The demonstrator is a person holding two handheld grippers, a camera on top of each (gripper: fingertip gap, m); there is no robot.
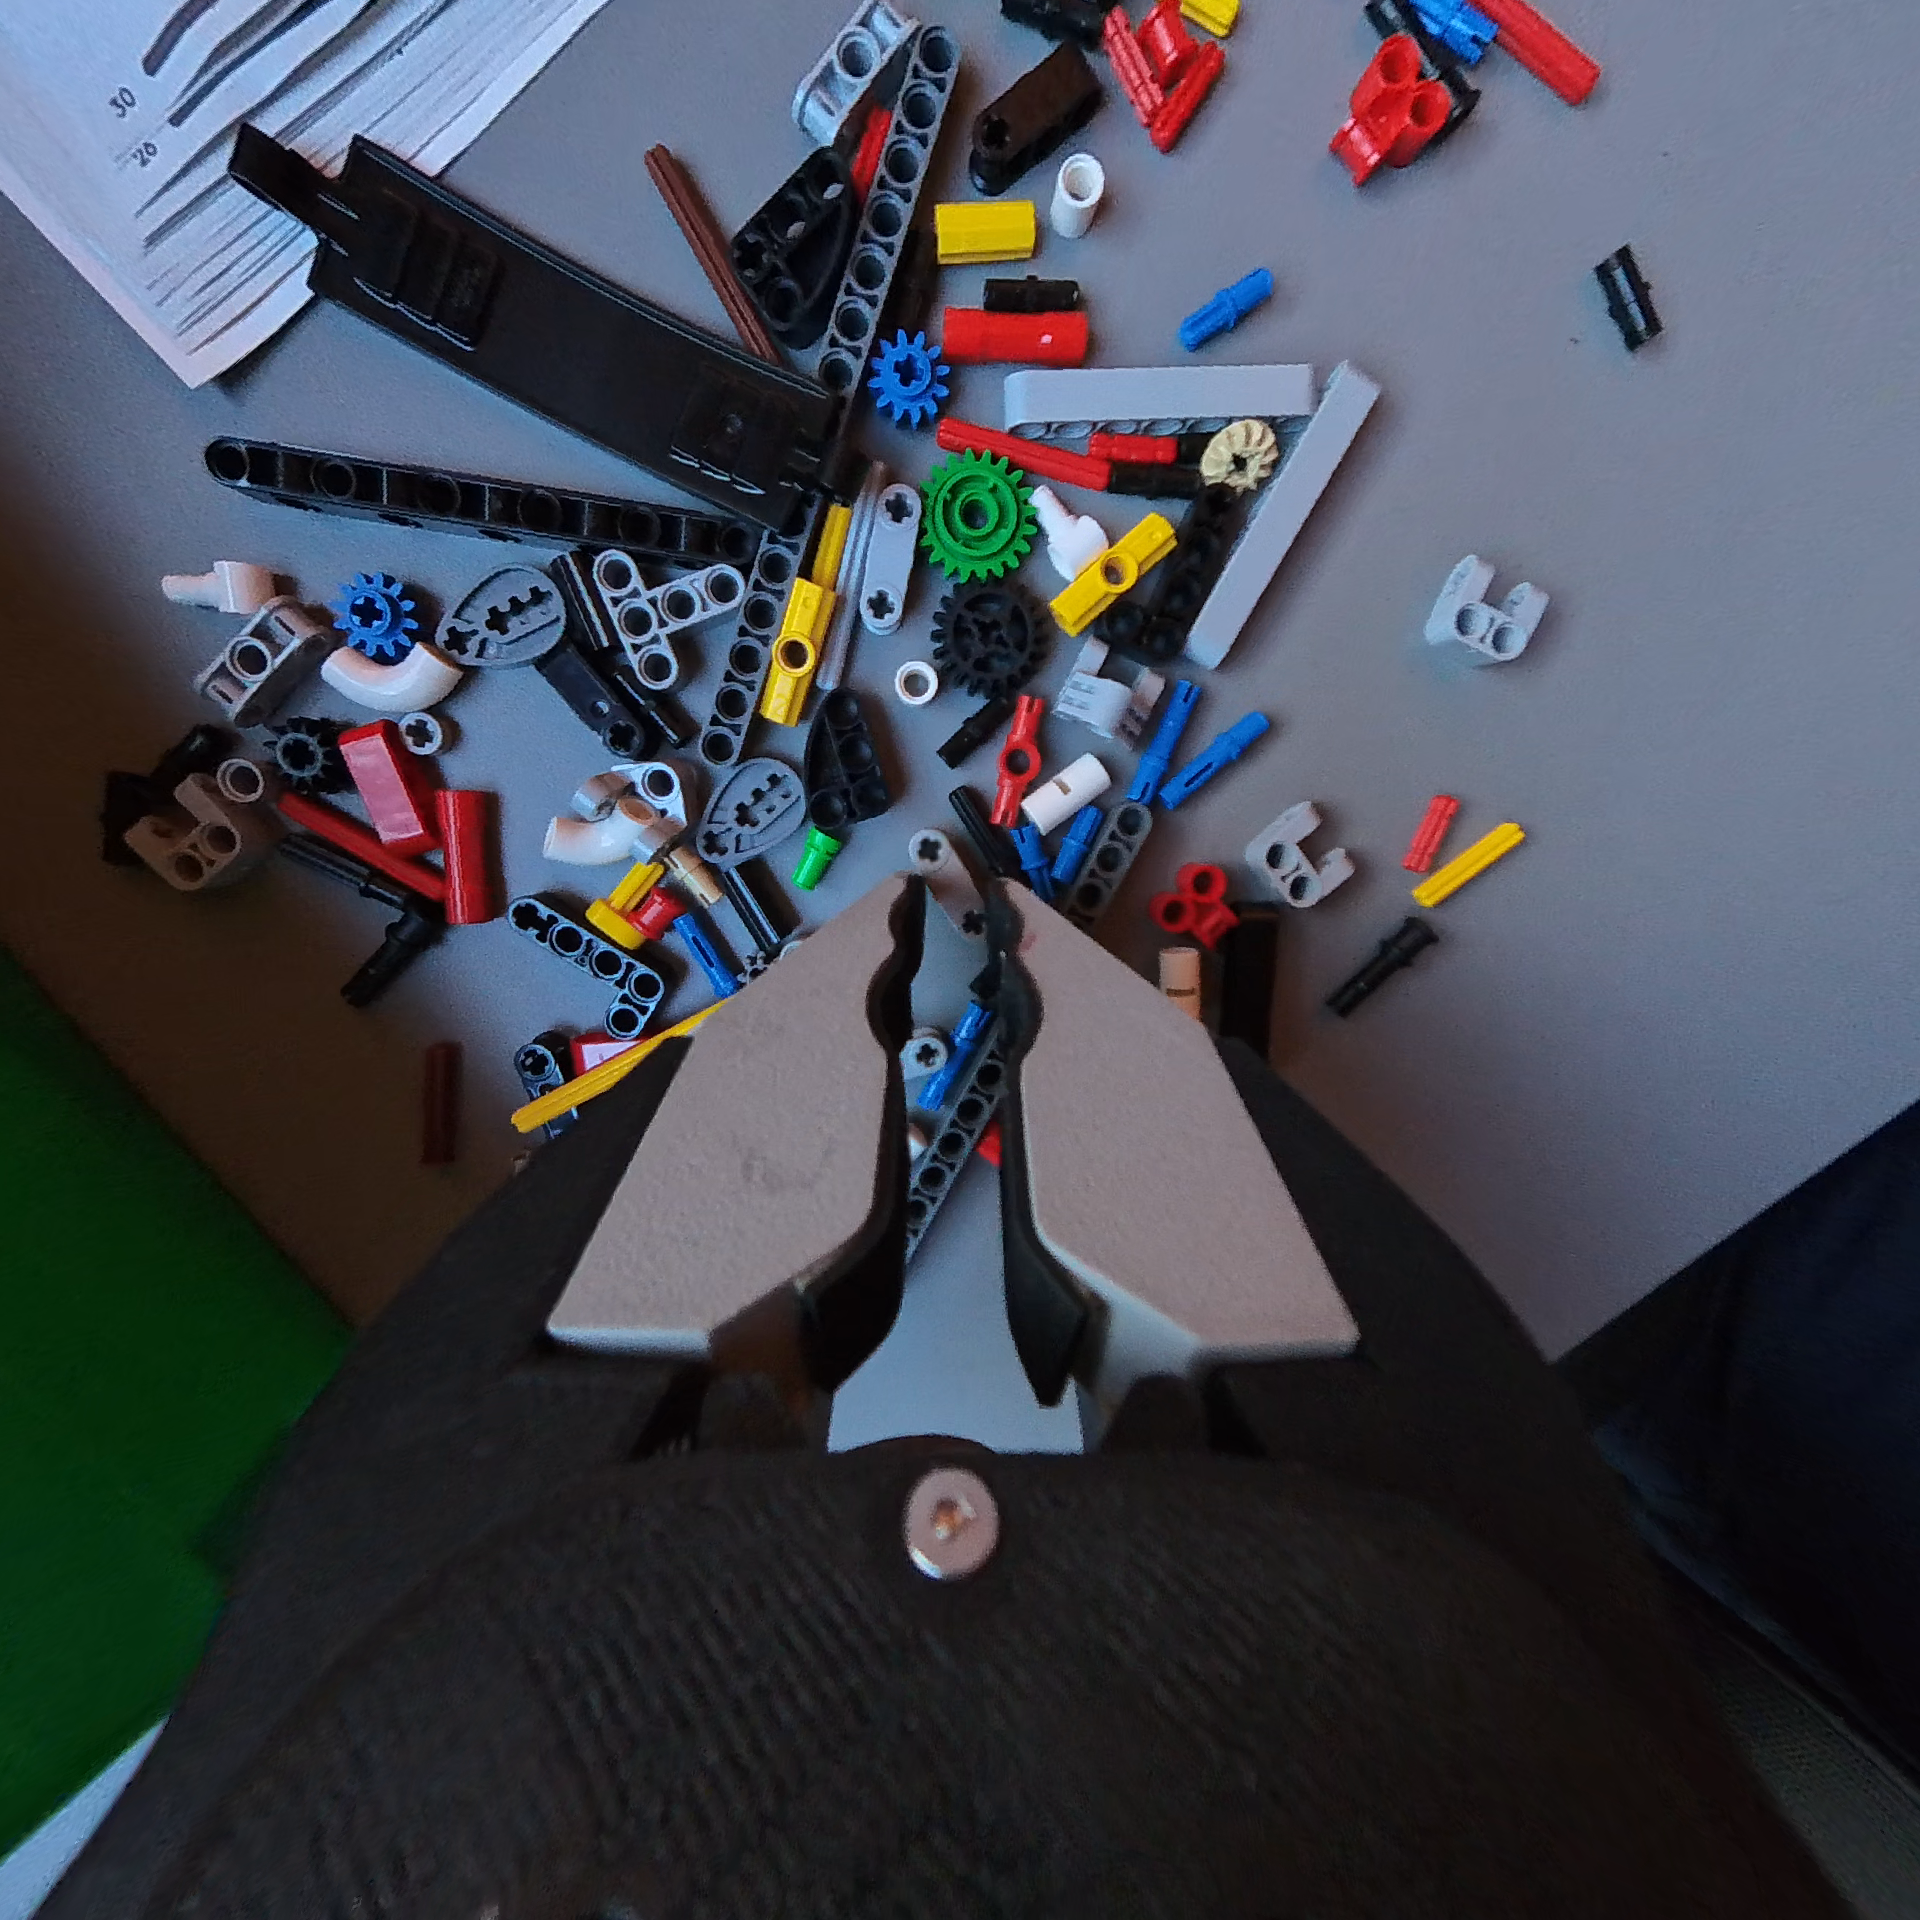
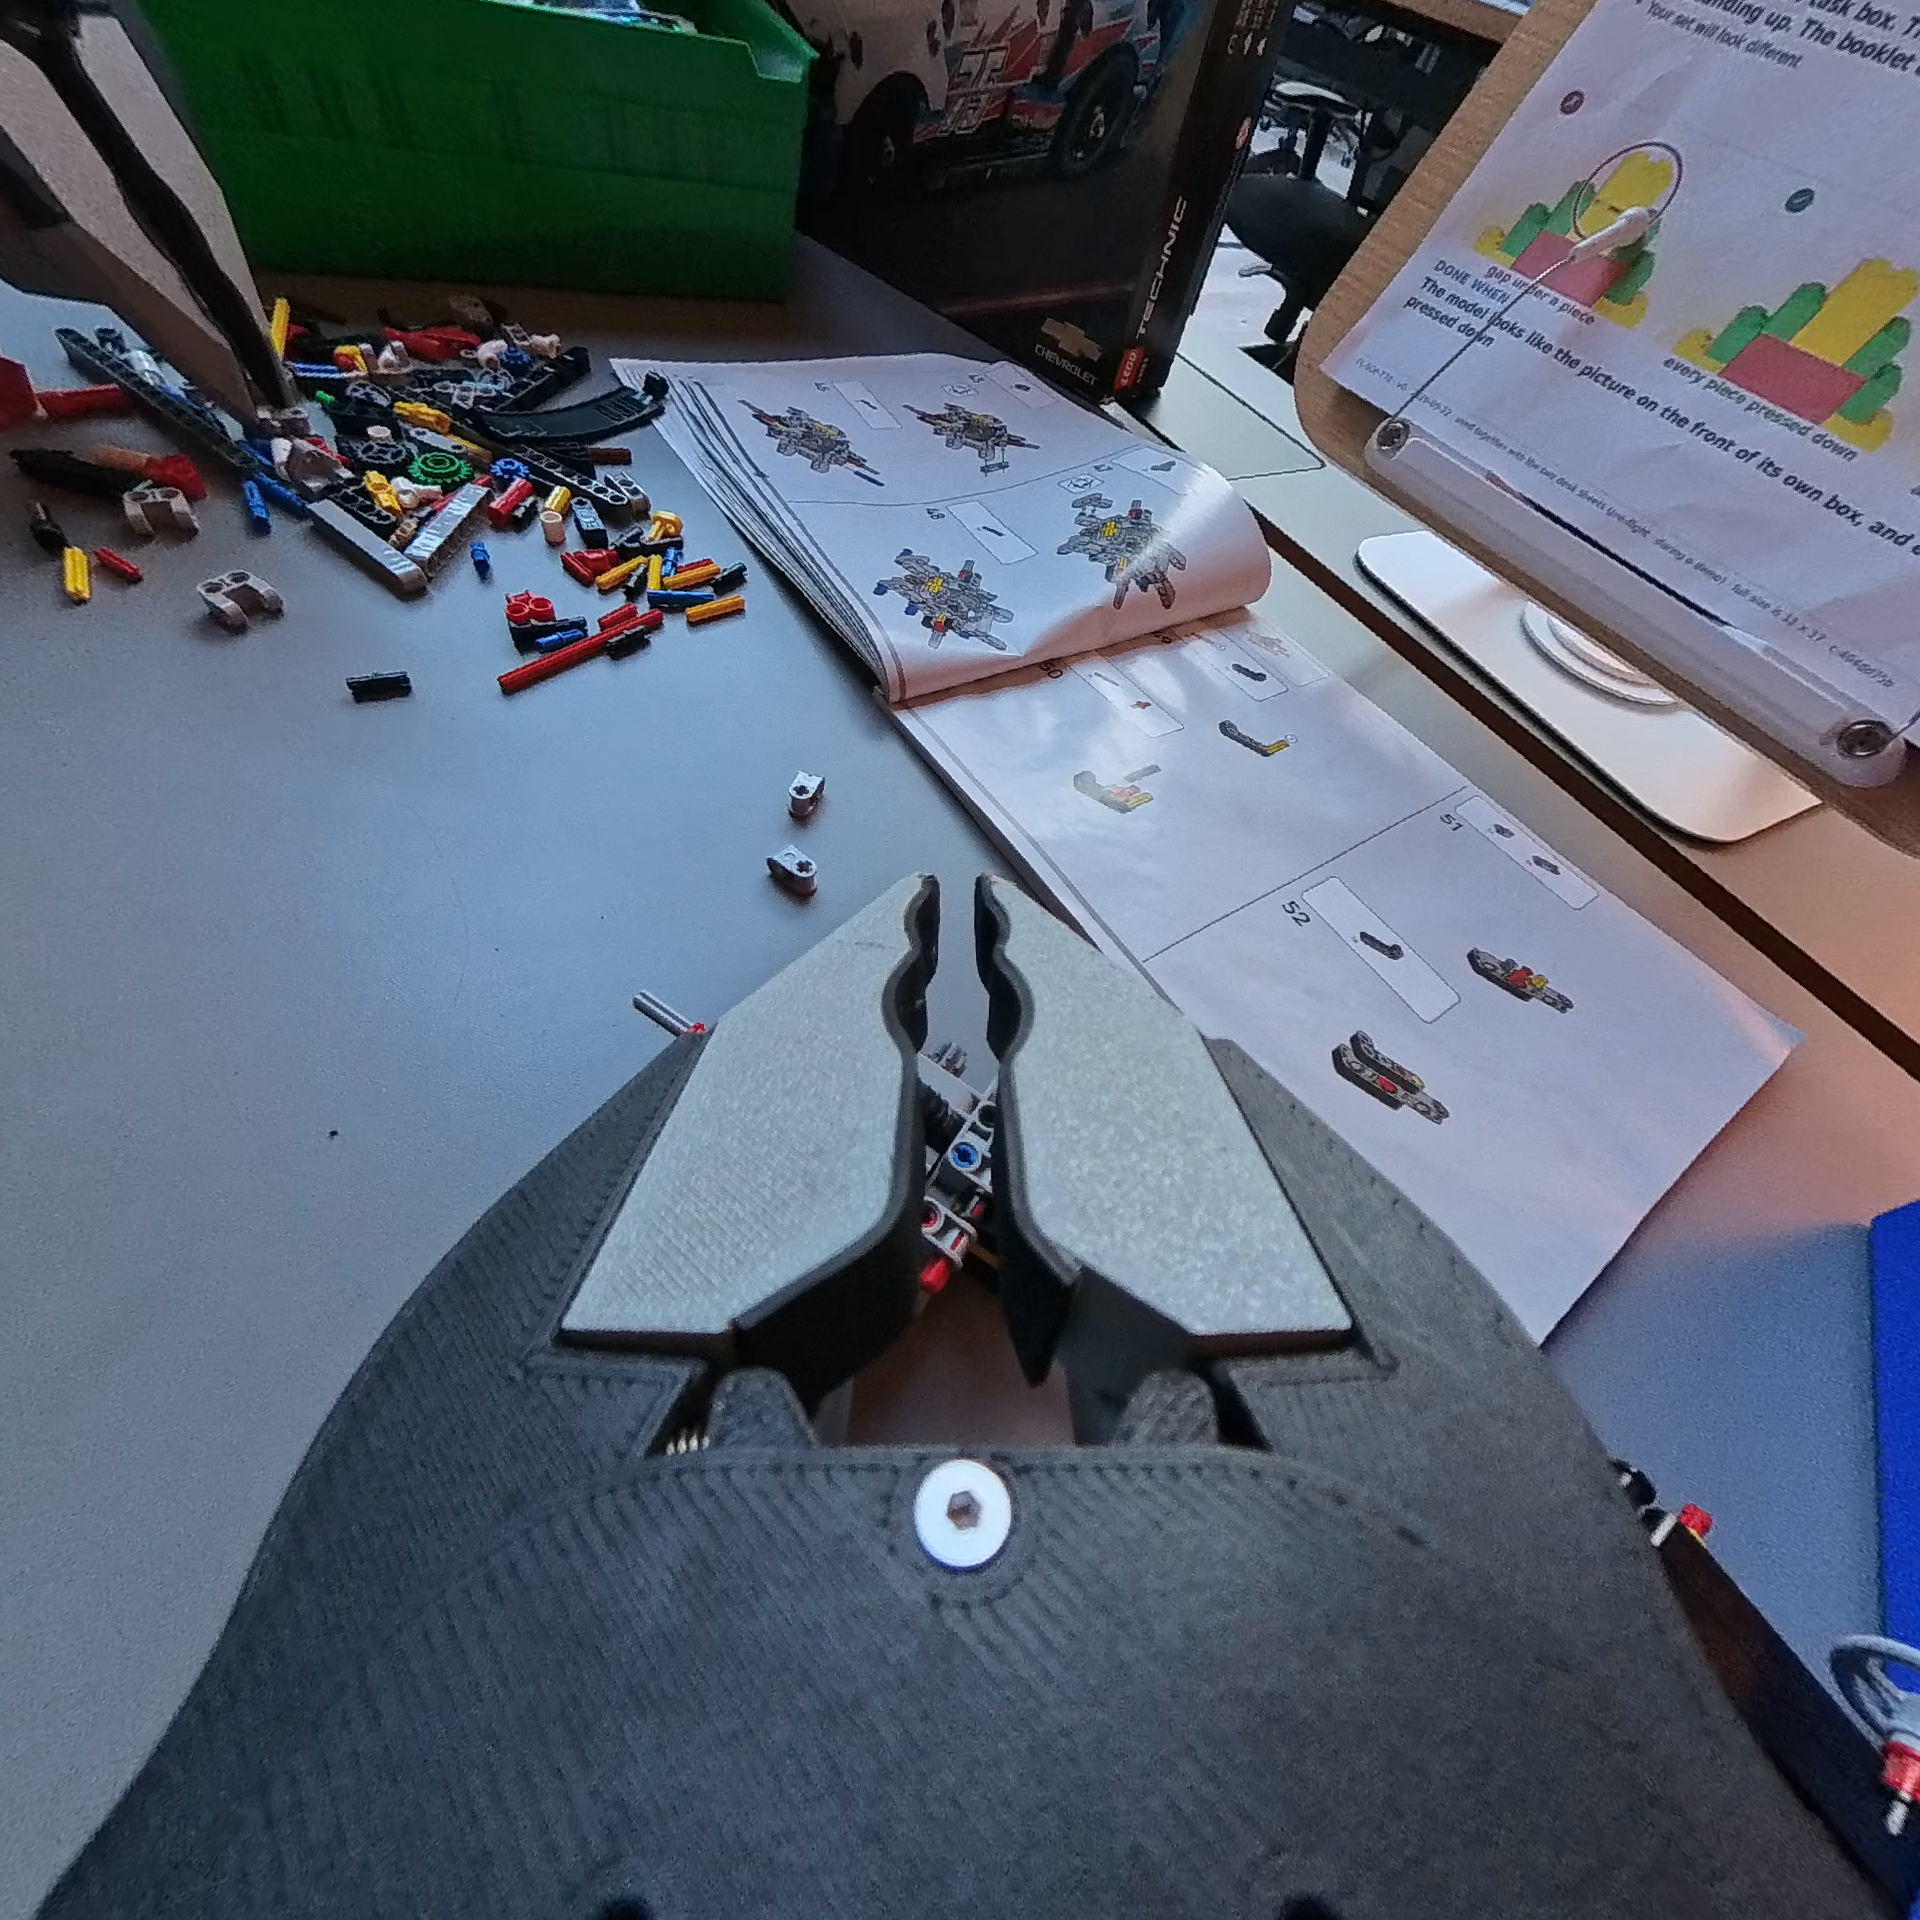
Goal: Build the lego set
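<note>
My left gripper (image 1: 951, 888) is down in a heap of loose building pieces on the grey table (image 1: 1558, 520). It is shut on a light grey two-hole link (image 1: 938, 854), which lies slantwise between the tips. A dark grey holed beam (image 1: 961, 1132) and a blue pin (image 1: 961, 1049) lie under its fingers. The right wrist view shows this gripper's fingers (image 2: 156, 208) at the heap, far left. My right gripper (image 2: 956, 883) is nearly closed, with nothing at the tips. A built assembly (image 2: 961, 1153) sits gripped deeper between its fingers. A grey axle (image 2: 662, 1010) sticks out to the left.
A green gear (image 1: 977, 516) and a long black panel (image 1: 561, 332) lie in the heap. Two small grey connectors (image 2: 805, 795) (image 2: 795, 868) lie ahead of the right gripper. An open instruction booklet (image 2: 1039, 540), a green bin (image 2: 499, 135), a set box (image 2: 1039, 156) and a sheet on a stand (image 2: 1662, 260) stand around. There is about 35 cm between the tips of the two grippers. The right gripper is farther from the green gear (image 1: 977, 516), some 30 cm, than the left, some 6 cm. It turns up in the right wrist view (image 2: 438, 462) as well.
</note>
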